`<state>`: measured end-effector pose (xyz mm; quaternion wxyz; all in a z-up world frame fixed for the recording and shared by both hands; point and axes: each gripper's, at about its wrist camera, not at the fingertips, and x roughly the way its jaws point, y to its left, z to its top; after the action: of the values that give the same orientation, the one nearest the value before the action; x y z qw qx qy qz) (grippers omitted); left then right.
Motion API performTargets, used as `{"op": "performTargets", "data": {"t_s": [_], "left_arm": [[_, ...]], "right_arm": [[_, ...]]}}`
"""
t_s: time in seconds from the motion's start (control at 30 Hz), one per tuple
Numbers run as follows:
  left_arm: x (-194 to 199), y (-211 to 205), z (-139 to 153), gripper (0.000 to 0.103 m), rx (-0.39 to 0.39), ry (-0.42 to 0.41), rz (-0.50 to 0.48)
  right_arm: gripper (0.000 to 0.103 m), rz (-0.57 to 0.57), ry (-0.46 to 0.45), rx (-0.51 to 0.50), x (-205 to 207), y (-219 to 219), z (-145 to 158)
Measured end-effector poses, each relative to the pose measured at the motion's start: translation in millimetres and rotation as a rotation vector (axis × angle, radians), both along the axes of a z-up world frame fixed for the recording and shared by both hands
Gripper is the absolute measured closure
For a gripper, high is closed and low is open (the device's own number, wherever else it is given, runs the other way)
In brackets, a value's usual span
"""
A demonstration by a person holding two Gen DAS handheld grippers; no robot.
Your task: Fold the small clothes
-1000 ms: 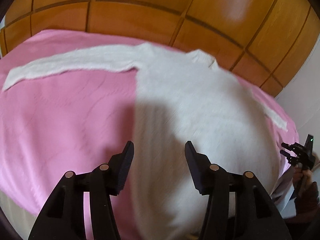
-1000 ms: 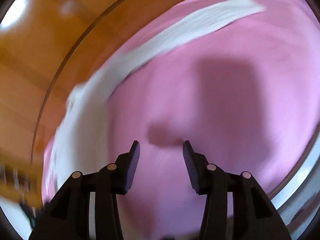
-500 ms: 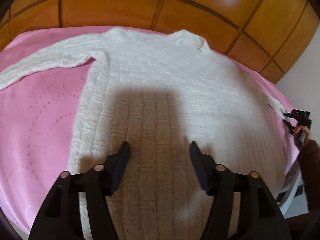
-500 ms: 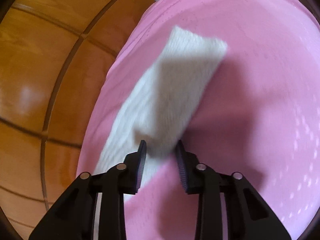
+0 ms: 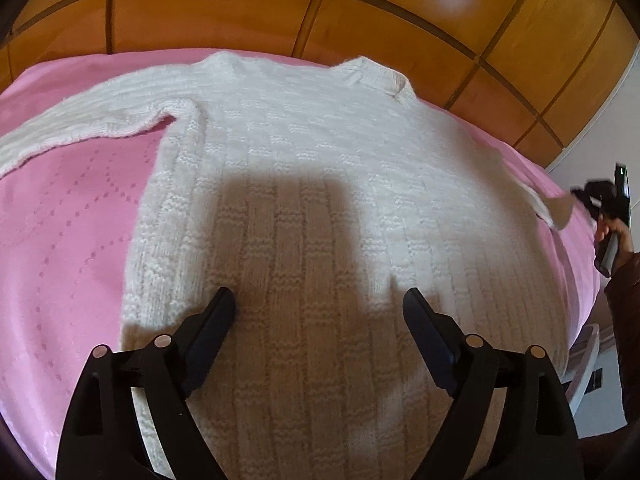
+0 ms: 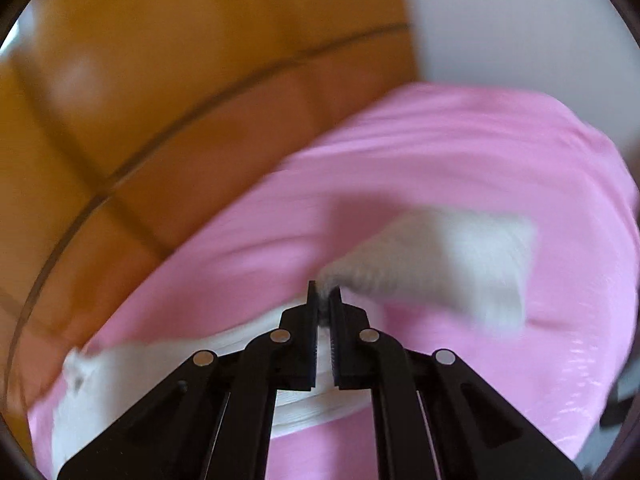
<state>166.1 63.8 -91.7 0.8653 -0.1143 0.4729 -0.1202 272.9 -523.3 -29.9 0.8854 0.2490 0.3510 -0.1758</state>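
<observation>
A white knitted sweater (image 5: 320, 184) lies flat on a pink bedspread (image 5: 68, 232), collar toward the far edge. Its left sleeve (image 5: 80, 120) stretches out to the left. My left gripper (image 5: 318, 300) is open, hovering over the sweater's lower body, holding nothing. My right gripper (image 6: 324, 296) is shut on the right sleeve (image 6: 440, 264) near its cuff, lifting it off the spread; the cuff hangs blurred to the right of the jaws. In the left wrist view the right gripper (image 5: 600, 196) shows at the far right edge with the sleeve end (image 5: 556, 208).
An orange wooden panelled headboard (image 5: 280, 8) rises behind the bed. A white wall (image 6: 520, 20) lies to the right. The bed's right edge drops off by a white object (image 5: 584, 360) on the floor.
My right gripper has closed on the right sleeve near the cuff and raised it. My left gripper has drifted slightly closer over the sweater's body and stays open.
</observation>
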Motion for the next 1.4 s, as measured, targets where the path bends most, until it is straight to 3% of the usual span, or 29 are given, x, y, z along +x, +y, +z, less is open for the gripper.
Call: {"op": "performTargets", "data": {"t_s": [0.2,0.3,0.4,0.5,0.53,0.57,0.6,0.63,0.73,1.0,1.17,1.3,1.33,1.37,1.4], "left_arm": [[1,11,3,0.018,-0.073,0.023,0.030],[4,16,8,0.018,-0.085,0.016,0.050],[8,21,13,0.018,-0.096,0.010,0.069],[13,26,17,0.018,-0.113,0.015,0.076],[14,27,19,0.022,-0.120,0.012,0.068],[15,28,20,0.028,-0.121,0.008,0.066],[17,29,22,0.031,-0.127,0.002,0.063],[18,30,23,0.036,-0.141,0.000,0.059],[28,29,25,0.044,-0.183,0.000,0.047],[78,-16,34,0.043,-0.227,0.024,-0.017],[121,-28,15,0.043,-0.291,0.101,0.047],[160,-30,-1,0.043,-0.386,0.159,0.120],[171,-31,-6,0.047,-0.413,0.162,0.131],[179,-34,-8,0.065,-0.430,0.160,0.126],[191,-38,-10,0.074,-0.426,0.166,0.110]], "right_arm": [[0.099,0.325,-0.020,-0.012,38,140,14],[0.099,0.492,0.008,-0.038,49,229,8],[0.098,0.607,0.037,-0.045,50,287,-4],[0.091,0.704,0.061,-0.018,54,333,-18],[0.074,0.712,0.045,0.011,50,338,-18],[0.062,0.707,0.032,0.029,51,335,-19],[0.042,0.682,0.018,0.041,47,329,-19],[0.039,0.663,0.002,0.051,33,325,-17],[0.034,0.642,-0.019,0.094,10,308,-18],[0.028,0.587,0.040,0.141,-77,250,-47],[0.027,0.577,0.048,0.154,-99,242,-63],[0.024,0.549,0.013,0.205,-102,226,-60],[0.023,0.541,0.007,0.205,-102,221,-59],[0.023,0.530,0.002,0.206,-101,216,-58],[0.023,0.519,0.000,0.212,-99,212,-58]]}}
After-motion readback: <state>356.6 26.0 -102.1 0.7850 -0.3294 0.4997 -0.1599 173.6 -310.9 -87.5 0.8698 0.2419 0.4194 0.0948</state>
